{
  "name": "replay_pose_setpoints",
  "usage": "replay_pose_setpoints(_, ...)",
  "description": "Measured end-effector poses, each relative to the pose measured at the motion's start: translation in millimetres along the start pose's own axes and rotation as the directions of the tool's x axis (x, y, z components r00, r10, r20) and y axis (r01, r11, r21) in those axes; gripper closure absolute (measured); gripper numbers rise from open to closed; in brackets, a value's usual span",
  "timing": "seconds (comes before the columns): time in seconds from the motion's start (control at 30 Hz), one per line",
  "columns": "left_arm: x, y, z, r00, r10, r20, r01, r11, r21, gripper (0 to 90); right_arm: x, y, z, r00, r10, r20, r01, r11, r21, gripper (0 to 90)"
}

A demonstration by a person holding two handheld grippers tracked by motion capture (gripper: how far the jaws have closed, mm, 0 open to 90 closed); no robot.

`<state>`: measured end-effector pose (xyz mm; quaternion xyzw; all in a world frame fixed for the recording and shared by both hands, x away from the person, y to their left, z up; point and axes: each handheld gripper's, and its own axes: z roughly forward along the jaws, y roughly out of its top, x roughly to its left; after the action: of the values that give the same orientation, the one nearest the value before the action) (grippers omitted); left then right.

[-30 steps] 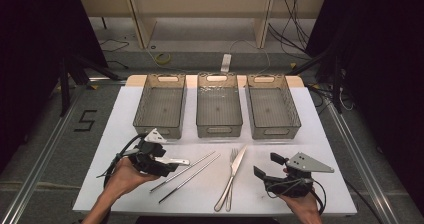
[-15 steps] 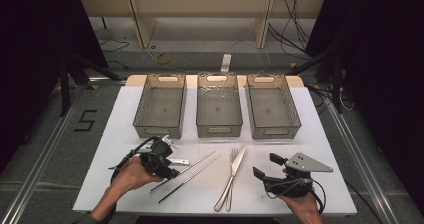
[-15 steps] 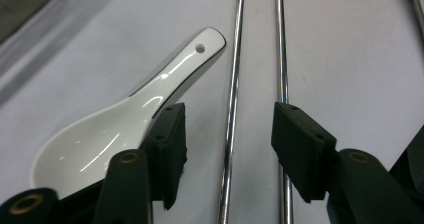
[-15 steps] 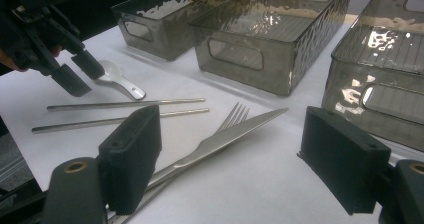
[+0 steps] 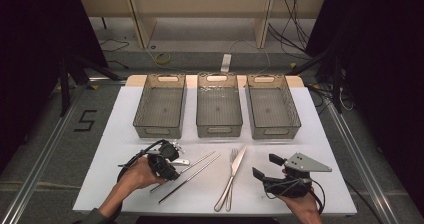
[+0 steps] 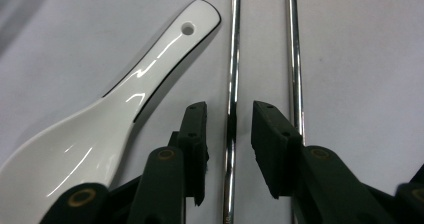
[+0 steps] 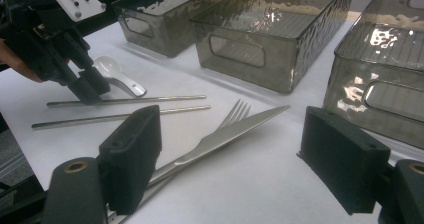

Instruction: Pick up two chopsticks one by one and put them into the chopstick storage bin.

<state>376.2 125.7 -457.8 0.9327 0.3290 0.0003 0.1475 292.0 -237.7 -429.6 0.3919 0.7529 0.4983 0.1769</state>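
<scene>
Straddling one steel chopstick (image 6: 231,84), the left gripper (image 6: 229,134) is bracketing the rod lengthwise: its long axis is running straight ahead between the pads, away from the camera. Jaws have just been closing, now narrow, slim gaps remaining on both sides; pads not yet pressing.

- Second chopstick (image 6: 295,59): lying parallel, just outside the one jaw.
- White spoon (image 6: 110,114): lying outside the other jaw, near, handle angling away.
- Right gripper (image 7: 230,154): standing wide open and empty, well apart from the rods, knife (image 7: 235,131) and fork (image 7: 235,113) ahead of it.
- Three bins (image 5: 219,106): sitting beyond, open table between.

Judgement: the left hand is the nearer; lifting room above is free.
</scene>
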Motion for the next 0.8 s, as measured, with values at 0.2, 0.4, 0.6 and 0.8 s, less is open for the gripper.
replay_pose_setpoints(0.2, -0.7, 3.2, 4.6, 0.9997, 0.017, -0.016, -0.017, 0.9994, 0.03, 74.4, -2.4, -0.2, -0.6, 0.9995, 0.025, -0.02, -0.025, 1.0, -0.012, 25.2)
replay_pose_setpoints(0.4, -1.0, 3.5, 5.7, 0.9995, 0.025, -0.021, -0.024, 0.9992, 0.031, 78.8, -0.3, -0.3, 1.2, 0.9997, 0.011, -0.02, -0.011, 1.0, 0.006, 25.4)
replay_pose_setpoints(0.6, -3.0, 3.4, 5.8, 0.9982, 0.049, -0.035, -0.048, 0.9983, 0.032, 83.7, 0.5, -0.4, 2.0, 0.9997, 0.008, -0.024, -0.008, 1.0, 0.01, 25.5)
replay_pose_setpoints(0.8, -4.4, 2.3, 5.3, 0.9975, 0.058, -0.041, -0.057, 0.9981, 0.022, 84.6, 0.8, -0.3, 2.1, 0.9997, 0.003, -0.023, -0.003, 1.0, 0.011, 25.6)
